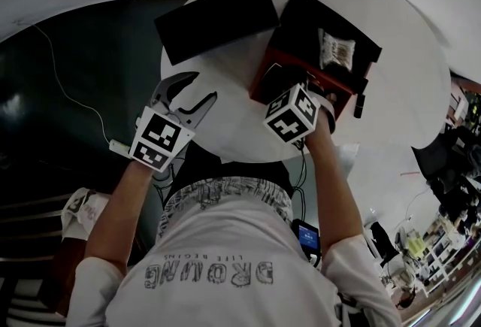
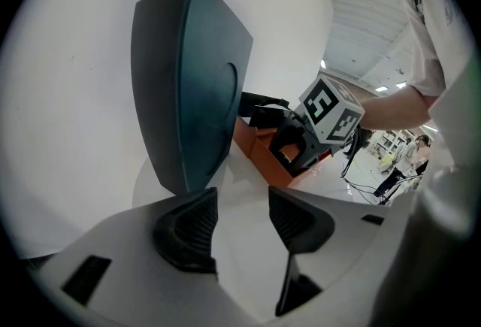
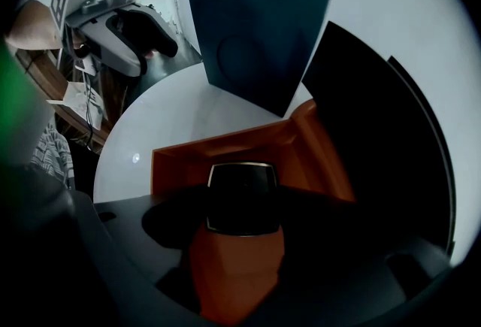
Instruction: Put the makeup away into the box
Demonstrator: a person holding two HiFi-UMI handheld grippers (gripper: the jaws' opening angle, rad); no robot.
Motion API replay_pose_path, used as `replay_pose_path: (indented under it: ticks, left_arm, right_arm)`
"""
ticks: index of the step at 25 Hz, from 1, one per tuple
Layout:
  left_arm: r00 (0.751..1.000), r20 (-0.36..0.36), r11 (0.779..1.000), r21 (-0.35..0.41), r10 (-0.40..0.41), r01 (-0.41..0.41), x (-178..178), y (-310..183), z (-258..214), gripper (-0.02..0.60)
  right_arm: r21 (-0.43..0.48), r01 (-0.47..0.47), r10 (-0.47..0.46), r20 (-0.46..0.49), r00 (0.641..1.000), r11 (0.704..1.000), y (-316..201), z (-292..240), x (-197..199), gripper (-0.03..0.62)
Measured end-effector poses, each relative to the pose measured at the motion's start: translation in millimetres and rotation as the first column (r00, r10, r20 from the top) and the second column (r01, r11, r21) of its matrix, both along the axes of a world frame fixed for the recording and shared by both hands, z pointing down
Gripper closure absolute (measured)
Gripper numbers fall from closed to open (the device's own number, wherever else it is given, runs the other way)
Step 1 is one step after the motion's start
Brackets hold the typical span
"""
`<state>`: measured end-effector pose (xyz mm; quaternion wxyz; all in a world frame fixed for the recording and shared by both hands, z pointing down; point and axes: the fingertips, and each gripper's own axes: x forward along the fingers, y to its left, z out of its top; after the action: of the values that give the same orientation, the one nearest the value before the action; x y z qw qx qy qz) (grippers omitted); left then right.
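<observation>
Your right tool [image 3: 242, 205] is clamped on a black compact [image 3: 242, 190], low over the open orange box [image 3: 180, 160] on the white desk [image 1: 225, 130]. Your left tool [image 2: 242, 216] hovers near the box, jaws apart and empty.

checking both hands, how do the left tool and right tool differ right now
The left tool is open with nothing between its jaws; the right tool is shut on a black compact. The left tool hangs over the edge of the white table; the right tool is over the orange box. Both are above the same table.
</observation>
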<state>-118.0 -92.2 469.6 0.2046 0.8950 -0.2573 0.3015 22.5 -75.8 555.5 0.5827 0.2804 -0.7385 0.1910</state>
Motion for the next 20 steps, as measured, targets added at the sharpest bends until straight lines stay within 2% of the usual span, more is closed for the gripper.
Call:
replay_pose_path:
  ticks: [11, 20]
  left_arm:
    - [1.000, -0.002, 1.000, 0.001, -0.003, 0.003, -7.0, -2.6, -0.9, 0.345]
    - [1.000, -0.002, 1.000, 0.003, -0.001, 0.001, -10.3, 1.5, -2.7, 0.345]
  right_arm:
    - [0.046, 0.053, -0.052, -0.032, 0.998, 0.998, -4.5, -0.1, -6.2, 0.272]
    - [0.074, 0.027, -0.026, -0.004, 1.000, 0.997, -6.0, -6.7, -6.5, 0.264]
